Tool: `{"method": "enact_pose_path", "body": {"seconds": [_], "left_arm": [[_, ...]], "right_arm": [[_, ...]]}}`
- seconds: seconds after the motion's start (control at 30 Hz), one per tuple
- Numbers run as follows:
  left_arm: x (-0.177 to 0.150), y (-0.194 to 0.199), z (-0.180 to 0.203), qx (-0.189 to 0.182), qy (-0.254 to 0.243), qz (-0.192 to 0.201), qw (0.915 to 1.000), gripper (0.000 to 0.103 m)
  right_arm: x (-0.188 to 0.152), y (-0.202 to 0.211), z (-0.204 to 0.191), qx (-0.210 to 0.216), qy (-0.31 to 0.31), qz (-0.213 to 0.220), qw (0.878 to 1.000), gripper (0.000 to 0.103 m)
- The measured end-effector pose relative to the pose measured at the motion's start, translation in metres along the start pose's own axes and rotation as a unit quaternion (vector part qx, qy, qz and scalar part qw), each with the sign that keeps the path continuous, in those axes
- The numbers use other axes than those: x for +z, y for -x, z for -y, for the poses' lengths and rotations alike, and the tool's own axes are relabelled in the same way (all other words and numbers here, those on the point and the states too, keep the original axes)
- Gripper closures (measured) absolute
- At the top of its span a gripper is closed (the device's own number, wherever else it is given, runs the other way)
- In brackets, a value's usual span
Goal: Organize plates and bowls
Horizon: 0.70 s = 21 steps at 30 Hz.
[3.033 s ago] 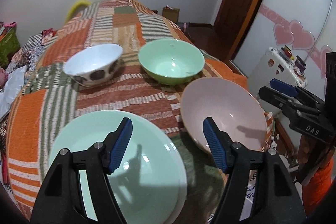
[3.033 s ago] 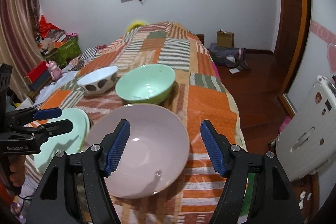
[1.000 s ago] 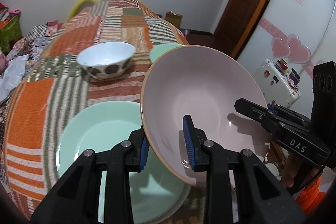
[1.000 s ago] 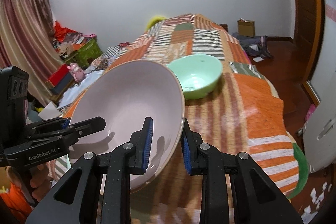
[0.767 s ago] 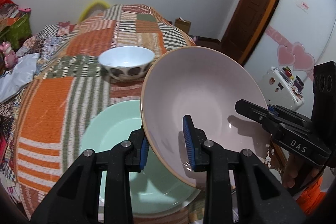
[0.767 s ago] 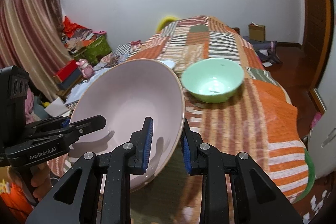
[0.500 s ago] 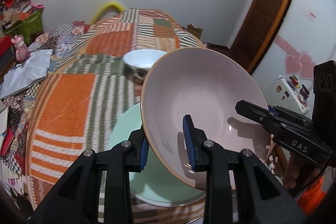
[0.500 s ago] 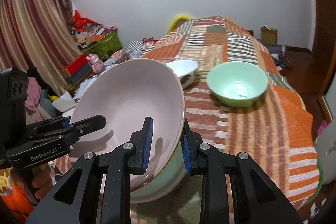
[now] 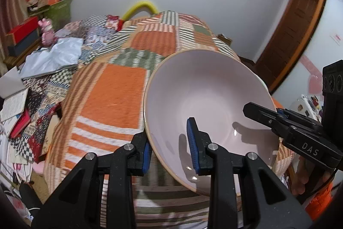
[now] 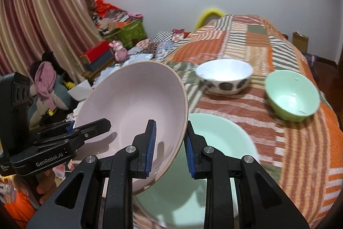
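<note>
Now pink bowl (image 10: 133,104) rim clamped btwn both grippers' pads (tilted).

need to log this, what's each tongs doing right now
left tongs: shut on the pink bowl rim
right tongs: shut on the opposite rim of the pink bowl

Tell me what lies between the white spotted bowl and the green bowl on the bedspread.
Nothing: in the right wrist view only bare striped bedspread separates the white spotted bowl from the green bowl.
</note>
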<state>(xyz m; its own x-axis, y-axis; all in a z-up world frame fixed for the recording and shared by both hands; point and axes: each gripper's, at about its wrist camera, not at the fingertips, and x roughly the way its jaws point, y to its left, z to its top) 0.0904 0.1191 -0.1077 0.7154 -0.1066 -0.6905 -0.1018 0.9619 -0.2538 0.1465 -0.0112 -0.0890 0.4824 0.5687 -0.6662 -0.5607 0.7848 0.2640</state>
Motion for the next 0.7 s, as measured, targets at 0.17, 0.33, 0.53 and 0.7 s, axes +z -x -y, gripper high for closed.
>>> {"method": "enact_pose_path", "body": {"seconds": [0.17, 0.33, 0.53, 0.7], "left_arm": [[-0.002, 0.001, -0.025, 0.015, 0.020, -0.001, 0.9997, 0.073], [-0.008, 0.001, -0.051, 0.029, 0.040, -0.004, 0.9988, 0.073], [-0.010, -0.008, -0.078, 0.038, 0.063, -0.015, 0.9972, 0.073], [-0.017, -0.020, -0.096, 0.039, 0.081, -0.029, 0.9956, 0.073]], "right_arm": [[0.003, -0.020, -0.015, 0.017, 0.012, -0.020, 1.000, 0.080], [0.006, -0.042, -0.028, 0.028, 0.022, -0.042, 0.998, 0.080], [0.007, -0.065, -0.041, 0.032, 0.034, -0.069, 0.997, 0.080], [0.007, -0.082, -0.048, 0.032, 0.036, -0.095, 0.994, 0.080]]}}
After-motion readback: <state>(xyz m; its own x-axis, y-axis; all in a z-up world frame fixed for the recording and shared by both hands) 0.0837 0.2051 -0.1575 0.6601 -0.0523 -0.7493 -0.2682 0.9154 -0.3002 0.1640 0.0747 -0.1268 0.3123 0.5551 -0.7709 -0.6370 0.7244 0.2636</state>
